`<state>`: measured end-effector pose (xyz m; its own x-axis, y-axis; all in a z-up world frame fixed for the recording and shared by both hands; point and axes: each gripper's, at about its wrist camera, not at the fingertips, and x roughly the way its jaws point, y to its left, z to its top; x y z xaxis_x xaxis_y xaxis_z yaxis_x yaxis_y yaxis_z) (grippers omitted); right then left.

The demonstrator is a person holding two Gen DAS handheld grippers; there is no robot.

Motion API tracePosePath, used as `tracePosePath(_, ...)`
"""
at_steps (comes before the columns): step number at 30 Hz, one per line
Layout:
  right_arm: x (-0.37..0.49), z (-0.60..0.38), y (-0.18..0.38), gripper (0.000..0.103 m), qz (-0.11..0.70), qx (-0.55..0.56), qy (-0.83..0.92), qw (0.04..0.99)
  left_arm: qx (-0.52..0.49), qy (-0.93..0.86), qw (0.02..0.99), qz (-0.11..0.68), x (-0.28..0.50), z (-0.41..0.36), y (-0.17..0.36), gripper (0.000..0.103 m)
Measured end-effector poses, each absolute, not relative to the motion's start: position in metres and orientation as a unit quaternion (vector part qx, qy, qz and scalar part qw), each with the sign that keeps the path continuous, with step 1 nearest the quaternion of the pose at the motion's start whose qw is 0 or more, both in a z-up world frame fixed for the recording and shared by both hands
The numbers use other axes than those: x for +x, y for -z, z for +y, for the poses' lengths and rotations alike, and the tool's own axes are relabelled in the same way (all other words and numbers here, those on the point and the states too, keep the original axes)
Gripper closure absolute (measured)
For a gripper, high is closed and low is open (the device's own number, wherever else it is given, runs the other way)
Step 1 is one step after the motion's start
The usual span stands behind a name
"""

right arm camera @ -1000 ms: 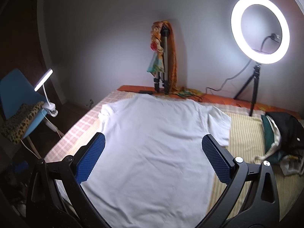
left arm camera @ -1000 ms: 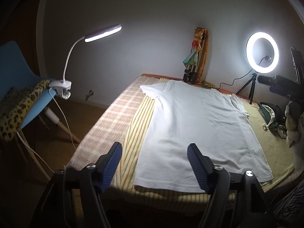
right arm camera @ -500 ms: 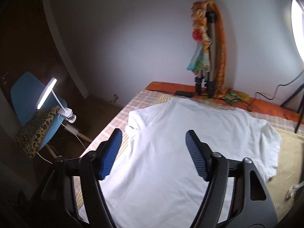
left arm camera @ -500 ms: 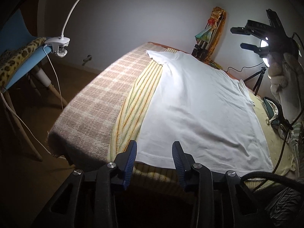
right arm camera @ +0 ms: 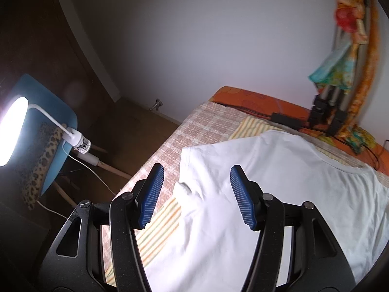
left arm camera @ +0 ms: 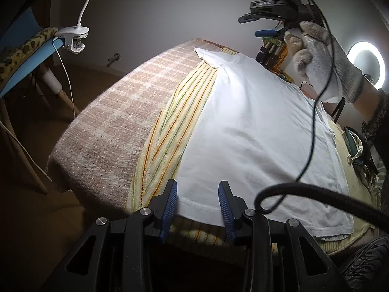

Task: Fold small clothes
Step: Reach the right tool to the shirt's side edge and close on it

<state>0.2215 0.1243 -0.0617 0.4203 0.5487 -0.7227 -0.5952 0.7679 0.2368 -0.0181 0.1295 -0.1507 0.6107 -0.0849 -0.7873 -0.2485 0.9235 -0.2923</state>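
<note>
White T-shirt point(left arm camera: 255, 131) spread flat on striped cloth point(left arm camera: 170, 131) over checked blanket point(left arm camera: 116, 121). Left gripper point(left arm camera: 197, 205) narrowed, unclamped, at the hem corner. Right gripper point(right arm camera: 195, 194), in gloved hand point(left arm camera: 323, 63), closing above the sleeve, nothing pinched.

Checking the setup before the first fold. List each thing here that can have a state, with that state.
white T-shirt: spread flat, unfolded, on the bed.
left gripper: open, jaws either side of the shirt's hem corner.
right gripper: jaws closing, over the shirt's sleeve, not pressing it.
clip lamp: on.
ring light: on.
striped cloth: rumpled beside the shirt.
</note>
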Motion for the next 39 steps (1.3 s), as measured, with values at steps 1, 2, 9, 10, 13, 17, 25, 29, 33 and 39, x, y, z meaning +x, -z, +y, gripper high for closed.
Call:
tracePosePath(1, 0.226, 0.132, 0.066, 0.043, 0.422, -0.029, -0.341, 0.84, -0.189, -0.047, 0.876, 0.44, -0.017, 0.129, 0.152, 0.068)
tracePosePath(2, 0.231, 0.14, 0.072, 0.043, 0.425, -0.031, -0.343, 0.837, -0.187, -0.048, 0.876, 0.442, -0.016, 0.128, 0.152, 0.069)
tracePosePath(9, 0.254, 0.198, 0.112, 0.043, 0.447, -0.052, -0.35, 0.821, -0.2, -0.046, 0.867, 0.454, -0.01, 0.129, 0.163, 0.071)
tracePosePath(10, 0.256, 0.207, 0.118, 0.043, 0.45, -0.061, -0.35, 0.819, -0.202, -0.047, 0.867, 0.453, -0.01, 0.13, 0.163, 0.072)
tracePosePath(13, 0.262, 0.226, 0.132, 0.043, 0.454, -0.089, -0.339, 0.819, -0.209, -0.047, 0.866, 0.452, -0.009, 0.132, 0.164, 0.072)
tracePosePath(17, 0.272, 0.24, 0.145, 0.044, 0.46, -0.124, -0.312, 0.822, -0.212, -0.047, 0.866, 0.45, -0.008, 0.133, 0.165, 0.073)
tracePosePath(25, 0.282, 0.247, 0.16, 0.054, 0.467, -0.158, -0.283, 0.822, -0.206, -0.049, 0.868, 0.449, -0.006, 0.131, 0.164, 0.08)
tracePosePath(29, 0.284, 0.248, 0.164, 0.057, 0.468, -0.168, -0.279, 0.821, -0.209, -0.055, 0.867, 0.449, -0.005, 0.134, 0.165, 0.089)
tracePosePath(33, 0.286, 0.252, 0.164, 0.063, 0.465, -0.177, -0.275, 0.823, -0.21, -0.058, 0.867, 0.449, -0.006, 0.135, 0.166, 0.092)
tracePosePath(39, 0.286, 0.253, 0.161, 0.081, 0.463, -0.188, -0.276, 0.821, -0.189, -0.057, 0.873, 0.446, -0.005, 0.128, 0.165, 0.07)
